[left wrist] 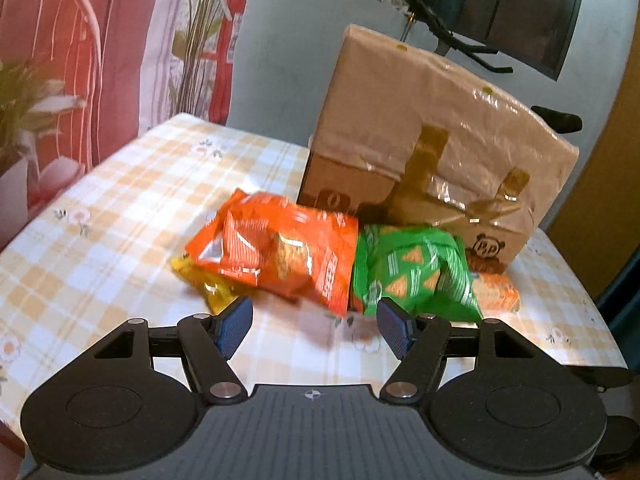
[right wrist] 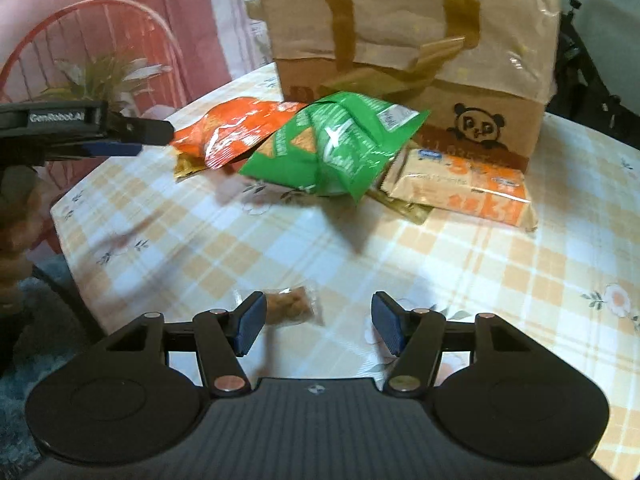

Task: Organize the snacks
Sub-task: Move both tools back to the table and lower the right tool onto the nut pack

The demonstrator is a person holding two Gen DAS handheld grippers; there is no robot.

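An orange chip bag [left wrist: 280,252] lies beside a green chip bag [left wrist: 412,276] in front of a taped cardboard box [left wrist: 432,152]. A yellow packet [left wrist: 200,280] pokes out under the orange bag. An orange-and-white biscuit pack [right wrist: 464,188] lies right of the green bag [right wrist: 340,144]. My left gripper [left wrist: 314,326] is open and empty, just short of the bags; it shows in the right wrist view [right wrist: 120,136] too. My right gripper [right wrist: 318,326] is open above the table, with a small clear snack packet [right wrist: 292,306] near its left finger.
The snacks lie on a table with a yellow checked cloth [left wrist: 100,220]. The box with a panda logo [right wrist: 478,124] stands at the back. A red wire chair [right wrist: 104,40] and a plant [left wrist: 24,92] stand beyond the left edge.
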